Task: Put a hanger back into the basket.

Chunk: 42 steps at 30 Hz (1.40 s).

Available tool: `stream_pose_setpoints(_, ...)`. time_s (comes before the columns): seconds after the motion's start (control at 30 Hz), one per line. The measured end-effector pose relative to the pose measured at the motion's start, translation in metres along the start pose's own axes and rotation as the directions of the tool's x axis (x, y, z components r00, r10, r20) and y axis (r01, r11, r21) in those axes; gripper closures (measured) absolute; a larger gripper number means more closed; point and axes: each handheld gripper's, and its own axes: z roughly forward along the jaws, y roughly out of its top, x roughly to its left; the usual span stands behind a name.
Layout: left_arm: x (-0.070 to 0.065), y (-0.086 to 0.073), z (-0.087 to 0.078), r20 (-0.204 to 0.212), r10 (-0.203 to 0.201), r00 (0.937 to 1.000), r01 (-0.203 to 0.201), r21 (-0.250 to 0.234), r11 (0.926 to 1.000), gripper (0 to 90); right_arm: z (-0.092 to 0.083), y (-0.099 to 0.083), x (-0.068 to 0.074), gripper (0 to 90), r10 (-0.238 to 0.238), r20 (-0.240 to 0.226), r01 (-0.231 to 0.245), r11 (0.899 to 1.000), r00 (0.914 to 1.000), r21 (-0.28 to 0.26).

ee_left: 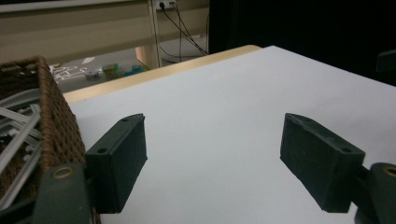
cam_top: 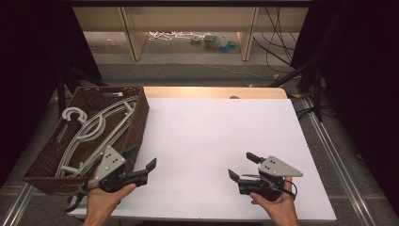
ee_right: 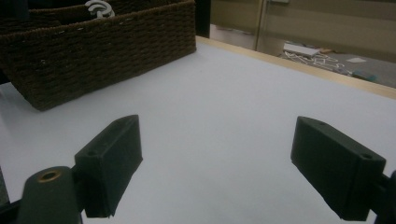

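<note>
High view. A white table (cam_top: 221,141) with a pale wooden far edge occupies the centre. At its 9 o'clock side stands a dark brown wicker basket (cam_top: 136,125), holding several grey plastic clothes hangers (cam_top: 94,132) laid lengthwise, one hook curled at the basket's far left. Beyond the table, at 12 o'clock, small coloured objects and white cord lie on the floor between pale shelf uprights; black cables trail at 1 o'clock. The left gripper (cam_top: 140,162), held in a hand (cam_top: 101,200) at 7 o'clock, lies just beside the basket's near right corner with jaws spread wide and nothing between them. The right gripper (cam_top: 243,165), held in the other hand (cam_top: 277,202) at 5 o'clock, points toward 10 o'clock, jaws likewise parted and empty. The two grippers are well apart.

Left gripper view. Both black jaws rise from the bottom, widely separated over bare white tabletop (ee_left: 224,121), released. The basket wall (ee_left: 60,126) stands close beside the left-hand jaw at 9 o'clock; whether they touch cannot be told. Hanger bars (ee_left: 18,135) show inside it.

Right gripper view. The jaws stand wide apart over the white surface (ee_right: 219,107), gripping nothing. The basket (ee_right: 93,56) sits at 11 o'clock, apart from the jaws, a grey hanger hook (ee_right: 99,8) rising above its rim.
</note>
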Motion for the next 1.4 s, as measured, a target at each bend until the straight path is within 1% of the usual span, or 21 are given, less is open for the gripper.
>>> stream_pose_setpoints(0.03, -0.003, -0.003, 0.001, 0.001, -0.003, 1.0000, 0.003, 0.001, 1.0000, 22.4, 0.000, -0.001, 0.000, 17.2, -0.006, 0.002, 0.006, 1.000, 1.0000, -0.017)
stream_pose_setpoints(0.07, -0.005, -0.005, 0.002, 0.004, 0.004, 1.0000, -0.004, 0.005, 1.0000, 22.6, -0.001, -0.001, 0.002, 17.2, 0.007, 0.000, -0.007, 1.000, 1.0000, -0.006)
stream_pose_setpoints(0.1, -0.007, -0.008, 0.004, 0.008, 0.012, 0.9999, -0.012, 0.013, 0.9998, 22.6, -0.002, -0.001, 0.001, 17.2, -0.006, 0.012, 0.006, 1.000, 0.9999, -0.011)
stream_pose_setpoints(0.13, -0.009, -0.010, 0.005, 0.010, 0.021, 0.9997, -0.022, 0.020, 0.9996, 22.6, -0.003, -0.002, 0.002, 17.2, 0.012, -0.005, -0.012, 1.000, 0.9999, -0.008)
stream_pose_setpoints(0.17, -0.010, -0.012, 0.006, 0.003, 0.025, 0.9997, -0.025, 0.017, 0.9995, 22.7, -0.003, -0.002, 0.002, 17.2, 0.009, -0.003, -0.009, 1.000, 1.0000, -0.017)
stream_pose_setpoints(0.27, -0.011, -0.018, 0.010, -0.001, 0.002, 1.0000, -0.002, 0.007, 1.0000, 22.8, -0.005, -0.003, 0.003, 17.2, 0.004, 0.006, -0.004, 1.000, 1.0000, -0.020)
stream_pose_setpoints(0.4, -0.015, -0.025, 0.014, 0.005, 0.014, 0.9999, -0.014, 0.004, 0.9999, 22.8, -0.005, -0.004, 0.005, 17.1, 0.013, -0.008, -0.014, 1.000, 0.9999, -0.011)
stream_pose_setpoints(0.43, -0.015, -0.025, 0.014, 0.005, 0.014, 0.9999, -0.014, -0.001, 0.9999, 22.8, -0.005, -0.004, 0.004, 17.0, -0.005, 0.004, 0.005, 1.000, 1.0000, -0.020)
stream_pose_setpoints(0.47, -0.016, -0.026, 0.014, 0.003, 0.017, 0.9999, -0.017, -0.005, 0.9998, 22.9, -0.006, -0.004, 0.005, 17.0, 0.008, -0.013, -0.008, 1.000, 0.9999, -0.010)
stream_pose_setpoints(0.5, -0.016, -0.027, 0.014, 0.005, 0.019, 0.9998, -0.019, -0.010, 0.9998, 22.8, -0.005, -0.005, 0.006, 16.9, 0.012, -0.012, -0.012, 1.000, 0.9999, -0.023)
stream_pose_setpoints(0.57, -0.018, -0.028, 0.014, 0.022, 0.018, 0.9996, -0.017, -0.015, 0.9997, 22.8, -0.007, -0.006, 0.007, 16.6, 0.008, -0.015, -0.008, 1.000, 0.9999, -0.008)
stream_pose_setpoints(0.67, -0.020, -0.032, 0.013, 0.024, 0.020, 0.9995, -0.020, -0.020, 0.9996, 22.7, -0.009, -0.008, 0.008, 16.4, 0.013, -0.004, -0.013, 1.000, 0.9999, -0.013)
stream_pose_setpoints(0.77, -0.018, -0.035, 0.011, 0.031, -0.047, 0.9984, 0.048, -0.042, 0.9980, 22.5, -0.012, -0.010, 0.010, 16.3, 0.018, -0.010, -0.018, 1.000, 0.9998, -0.016)
stream_pose_setpoints(0.83, -0.014, -0.038, 0.010, 0.048, -0.126, 0.9908, 0.129, -0.057, 0.9900, 22.5, -0.013, -0.011, 0.010, 16.3, 0.011, -0.001, -0.011, 1.000, 0.9999, -0.014)
stream_pose_setpoints(0.9, -0.010, -0.040, 0.011, 0.035, -0.130, 0.9908, 0.132, -0.049, 0.9900, 22.3, -0.011, -0.011, 0.011, 16.3, 0.016, -0.010, -0.017, 1.000, 0.9998, -0.023)
stream_pose_setpoints(1.03, -0.008, -0.041, 0.011, 0.030, -0.120, 0.9923, 0.122, -0.049, 0.9914, 22.3, -0.011, -0.011, 0.012, 16.3, 0.010, -0.009, -0.010, 1.000, 0.9999, -0.014)
stream_pose_setpoints(1.13, -0.009, -0.039, 0.011, 0.022, -0.073, 0.9971, 0.075, -0.059, 0.9955, 22.3, -0.010, -0.011, 0.012, 16.3, 0.009, -0.013, -0.010, 1.000, 0.9999, -0.016)
stream_pose_setpoints(1.17, -0.009, -0.038, 0.010, 0.017, -0.047, 0.9987, 0.048, -0.056, 0.9973, 22.3, -0.010, -0.011, 0.012, 16.3, 0.011, -0.006, -0.012, 1.000, 0.9999, -0.022)
stream_pose_setpoints(1.23, -0.009, -0.037, 0.009, 0.020, -0.013, 0.9997, 0.014, -0.057, 0.9983, 22.3, -0.011, -0.011, 0.012, 16.3, 0.004, 0.003, -0.004, 1.000, 1.0000, -0.015)
stream_pose_setpoints(1.27, -0.009, -0.037, 0.009, 0.026, -0.008, 0.9996, 0.009, -0.059, 0.9982, 22.3, -0.012, -0.011, 0.012, 16.3, 0.006, 0.001, -0.006, 1.000, 1.0000, -0.013)
stream_pose_setpoints(1.4, -0.008, -0.038, 0.011, 0.040, -0.023, 0.9989, 0.025, -0.055, 0.9982, 22.3, -0.011, -0.011, 0.012, 16.3, 0.012, -0.003, -0.012, 1.000, 0.9999, -0.014)
